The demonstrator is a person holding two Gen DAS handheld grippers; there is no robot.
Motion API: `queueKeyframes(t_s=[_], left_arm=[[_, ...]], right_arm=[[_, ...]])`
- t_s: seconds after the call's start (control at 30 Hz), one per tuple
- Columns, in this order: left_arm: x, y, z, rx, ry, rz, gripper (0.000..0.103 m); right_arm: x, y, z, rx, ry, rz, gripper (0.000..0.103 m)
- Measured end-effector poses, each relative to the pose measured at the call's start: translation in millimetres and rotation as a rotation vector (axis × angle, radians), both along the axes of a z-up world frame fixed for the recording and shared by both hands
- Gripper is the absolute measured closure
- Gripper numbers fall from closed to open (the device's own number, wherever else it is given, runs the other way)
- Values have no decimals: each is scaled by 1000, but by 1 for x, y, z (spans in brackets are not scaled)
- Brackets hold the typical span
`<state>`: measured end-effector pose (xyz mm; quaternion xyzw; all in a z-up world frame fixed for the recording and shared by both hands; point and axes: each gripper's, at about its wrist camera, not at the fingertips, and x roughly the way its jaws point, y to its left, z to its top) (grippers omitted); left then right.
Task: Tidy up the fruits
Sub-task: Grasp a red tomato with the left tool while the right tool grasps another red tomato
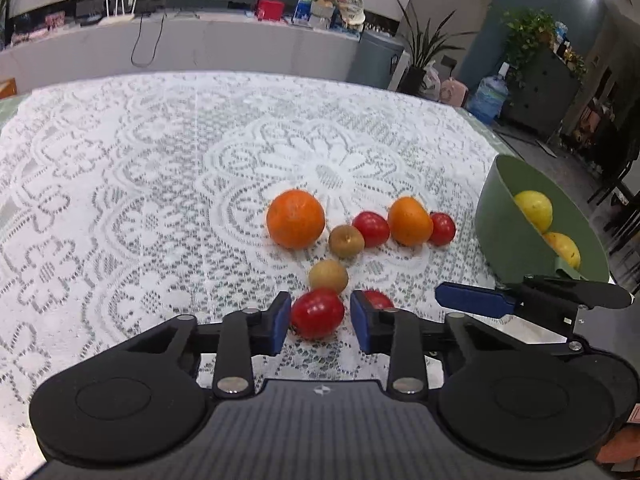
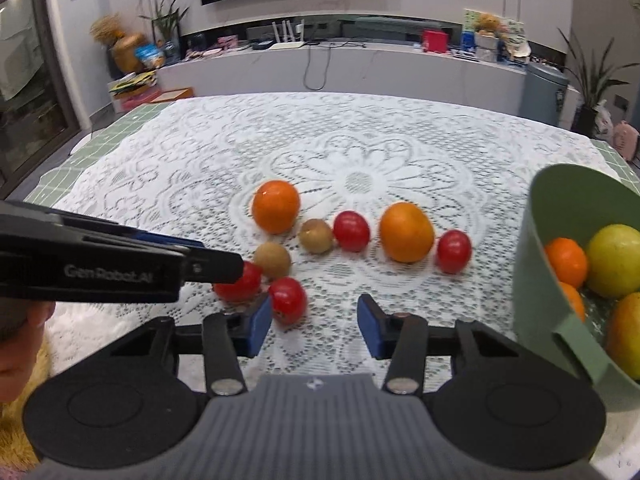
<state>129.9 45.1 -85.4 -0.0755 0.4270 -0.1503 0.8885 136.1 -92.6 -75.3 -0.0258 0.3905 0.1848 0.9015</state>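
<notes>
My left gripper [image 1: 320,320] straddles a red tomato [image 1: 317,314] on the lace cloth. Its left pad touches the fruit and a sliver of gap shows at the right pad. From the right wrist view its tip [image 2: 216,268] hangs over that tomato [image 2: 238,285]. My right gripper [image 2: 316,322] is open, and a second red tomato [image 2: 288,300] lies just inside its left pad, untouched by the right one. Two oranges [image 1: 295,219] [image 1: 410,221], two brown kiwis [image 1: 346,241] [image 1: 328,276] and two more tomatoes [image 1: 371,229] [image 1: 442,229] lie beyond.
A green bowl [image 2: 536,240] stands tilted at the right edge of the table, holding yellow and orange fruit [image 2: 614,260]. The white lace tablecloth [image 1: 160,168] covers the table. A person's hand [image 2: 16,340] shows at lower left. A low cabinet runs behind.
</notes>
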Motion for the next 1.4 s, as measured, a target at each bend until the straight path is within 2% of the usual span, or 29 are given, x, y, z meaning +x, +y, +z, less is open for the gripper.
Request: queueKeyframes(t_s=[0.2,0.43,0.57,0.87,1.4], left_arm=[[7,2,-9,-13,46,11,67],[11,0,-13,-28,57,2,65],[14,0,-18,-33,79,6,65],[15,0,-20,-45,69,14,65],[4,1,-10,-46,41,12,66]], right_arm=[[7,7,-7,23,31,37,69],[15,9,-14,49,67,37,70],[19,11,-17,63,86,34,78],[23,12,-21,73,101,20,80],[15,10,-14,54,71,12,81]])
